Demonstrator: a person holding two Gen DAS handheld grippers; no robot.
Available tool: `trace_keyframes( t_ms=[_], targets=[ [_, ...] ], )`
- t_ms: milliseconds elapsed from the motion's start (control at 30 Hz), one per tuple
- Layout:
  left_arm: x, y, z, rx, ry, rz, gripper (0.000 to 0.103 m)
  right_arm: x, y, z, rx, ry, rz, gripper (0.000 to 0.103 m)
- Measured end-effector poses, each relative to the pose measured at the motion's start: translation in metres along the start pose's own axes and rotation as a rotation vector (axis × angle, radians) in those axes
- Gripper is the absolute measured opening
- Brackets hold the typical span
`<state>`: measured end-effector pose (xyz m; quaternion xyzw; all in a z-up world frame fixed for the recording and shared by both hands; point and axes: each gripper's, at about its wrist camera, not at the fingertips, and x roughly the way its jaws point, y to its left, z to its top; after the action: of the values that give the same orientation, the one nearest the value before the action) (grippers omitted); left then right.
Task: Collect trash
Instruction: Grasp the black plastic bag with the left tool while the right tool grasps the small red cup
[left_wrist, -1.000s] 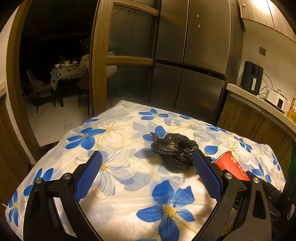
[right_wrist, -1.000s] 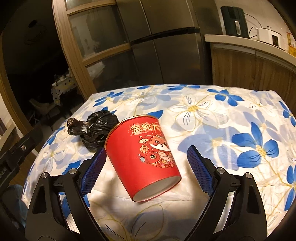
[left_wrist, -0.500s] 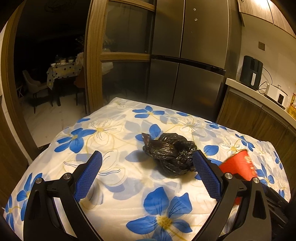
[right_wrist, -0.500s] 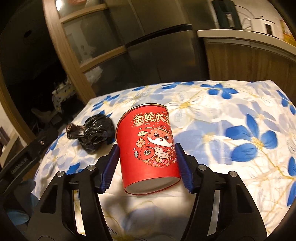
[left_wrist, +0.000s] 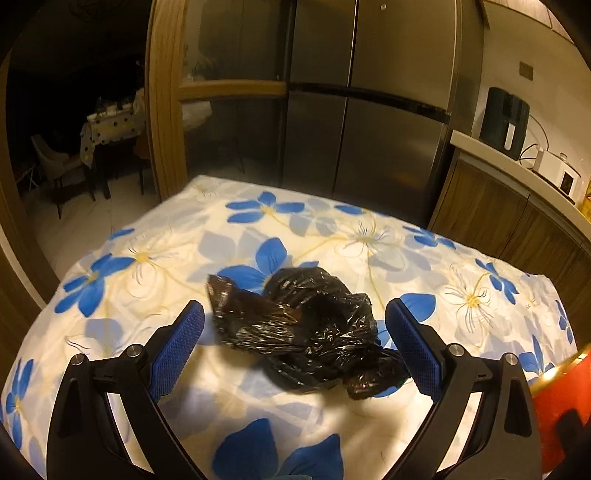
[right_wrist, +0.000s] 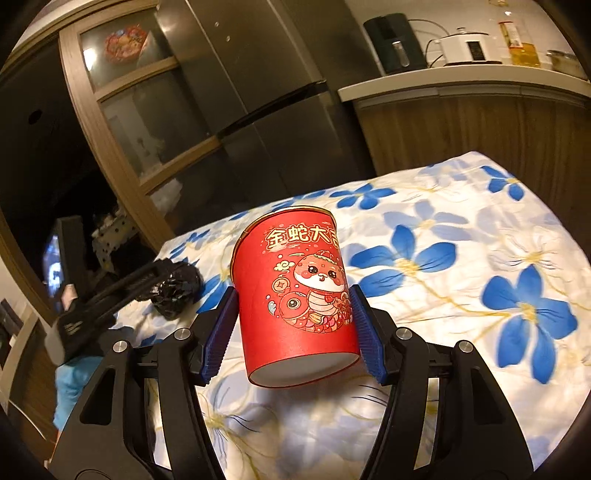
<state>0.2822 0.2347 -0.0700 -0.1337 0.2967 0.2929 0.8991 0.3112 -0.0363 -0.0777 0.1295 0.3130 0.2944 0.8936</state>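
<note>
Between the open blue pads of the left hand-held gripper (left_wrist: 294, 341), in the left wrist view, lies a crumpled black plastic bag (left_wrist: 306, 328) on the flower-print cloth (left_wrist: 369, 240) covering the counter. Both pads stand apart from the bag, gripping nothing. Judged soft, light and slippery, the bag will crush on closing; the bunched middle offers the surest hold, the loose flap at its left the poorest. Cloth lies bare to the left and ahead, and its far edge drops toward the steel fridge (left_wrist: 369, 110). A red cup rim shows at the lower right margin, close to the right pad.

Right wrist view: the right hand-held gripper (right_wrist: 291, 339) is closed on the red paper cup (right_wrist: 295, 299), pads pressed to both lower walls, the cup tilted with its base apparently off the cloth. Thin walls would likely dent under harder squeeze. The bag (right_wrist: 177, 291) sits at left, the other gripper over it. Open cloth extends right; its edge falls off beyond the cup.
</note>
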Motion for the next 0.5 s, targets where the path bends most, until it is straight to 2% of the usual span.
trace_keyframes(
  t_ms=[267,367,500],
  targets=[
    [0.009,-0.003,-0.006,0.025,0.041,0.001,0.076,-0.011,-0.004,-0.001,0.015,-0.019,-0.002,0.060],
    [0.009,-0.005,-0.008,0.035,0.053,-0.004,0.068,-0.014,-0.003,-0.004,0.017,-0.016,-0.002,0.060],
    [0.011,-0.011,-0.011,0.063,0.075,-0.031,0.050,-0.019,-0.005,-0.005,0.019,-0.021,-0.010,0.060]
  ],
)
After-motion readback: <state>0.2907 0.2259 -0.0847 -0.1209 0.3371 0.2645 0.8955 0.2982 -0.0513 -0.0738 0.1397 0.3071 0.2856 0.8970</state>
